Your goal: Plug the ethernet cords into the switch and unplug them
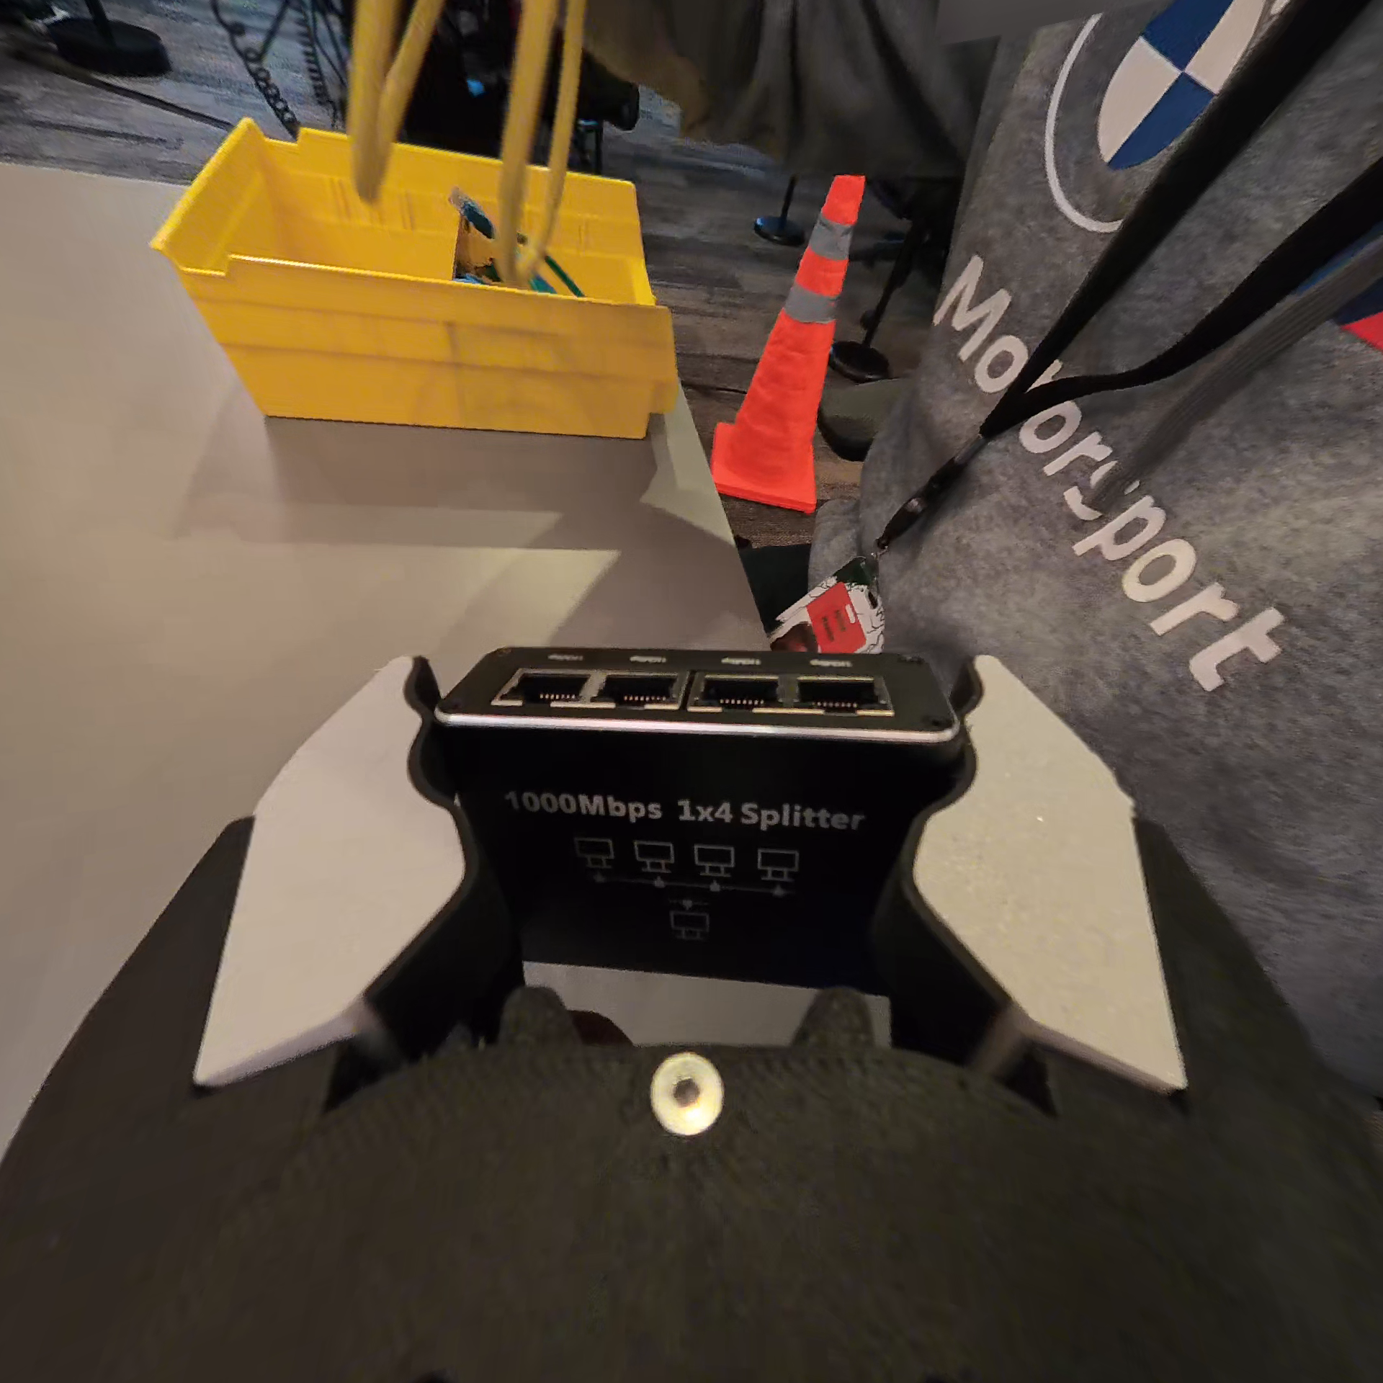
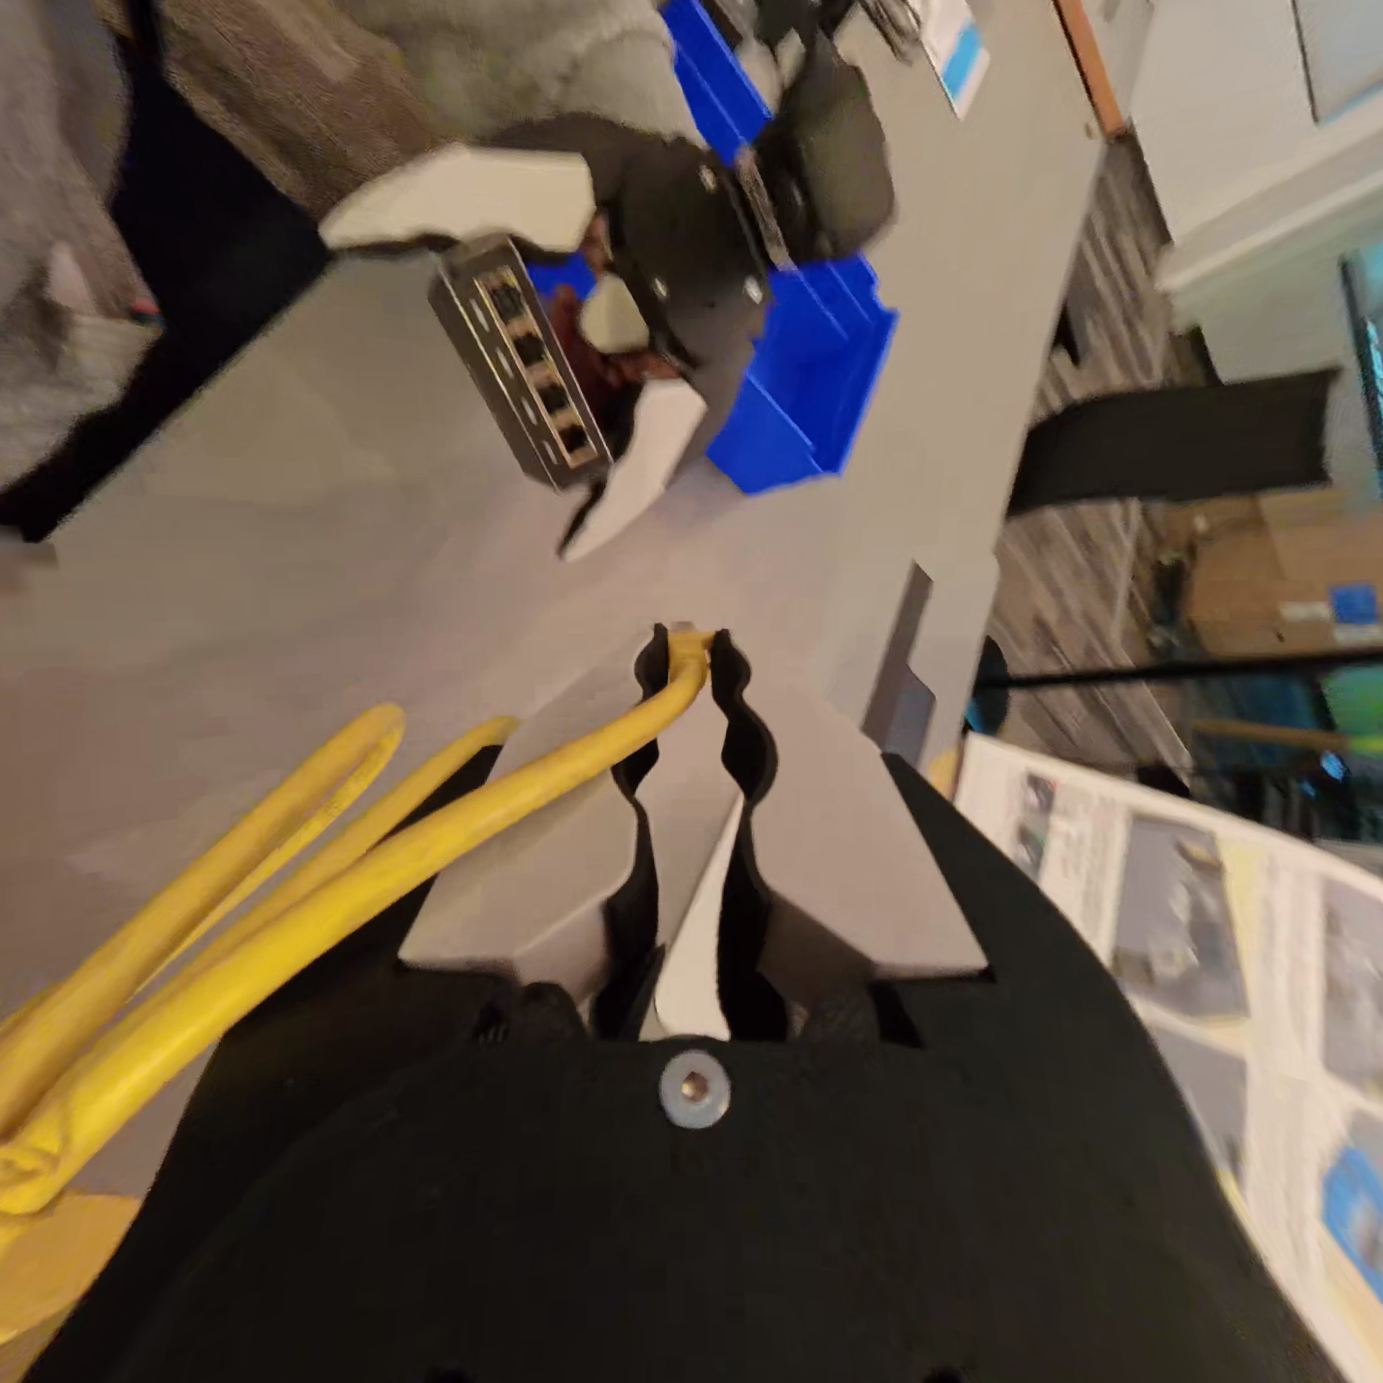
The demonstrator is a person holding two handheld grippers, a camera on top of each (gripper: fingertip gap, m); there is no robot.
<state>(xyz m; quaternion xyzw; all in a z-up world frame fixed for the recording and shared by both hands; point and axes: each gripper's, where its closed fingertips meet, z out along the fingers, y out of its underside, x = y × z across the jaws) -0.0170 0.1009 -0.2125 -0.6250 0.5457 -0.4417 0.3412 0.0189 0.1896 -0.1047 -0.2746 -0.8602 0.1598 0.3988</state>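
My left gripper (image 1: pixel 696 692) is shut on a black ethernet switch (image 1: pixel 692 808) and holds it above the grey table with its row of empty ports facing away from me. The switch also shows in the right wrist view (image 2: pixel 524 367), held by the left gripper (image 2: pixel 599 389). My right gripper (image 2: pixel 690 643) is shut on the plug end of a yellow ethernet cord (image 2: pixel 464 816), apart from the switch. The cord's loops hang in the left wrist view (image 1: pixel 524 135) over a yellow bin.
A yellow bin (image 1: pixel 419 344) with more cords stands at the grey table's (image 1: pixel 187 599) far edge. An orange cone (image 1: pixel 793 352) stands on the floor. A person in a grey sweatshirt (image 1: pixel 1160 486) is at the right. A blue bin (image 2: pixel 801 374) sits behind the left gripper. Printed sheets (image 2: pixel 1197 973) lie nearby. Spacing between my two grippers at the tips: around 15 centimeters.
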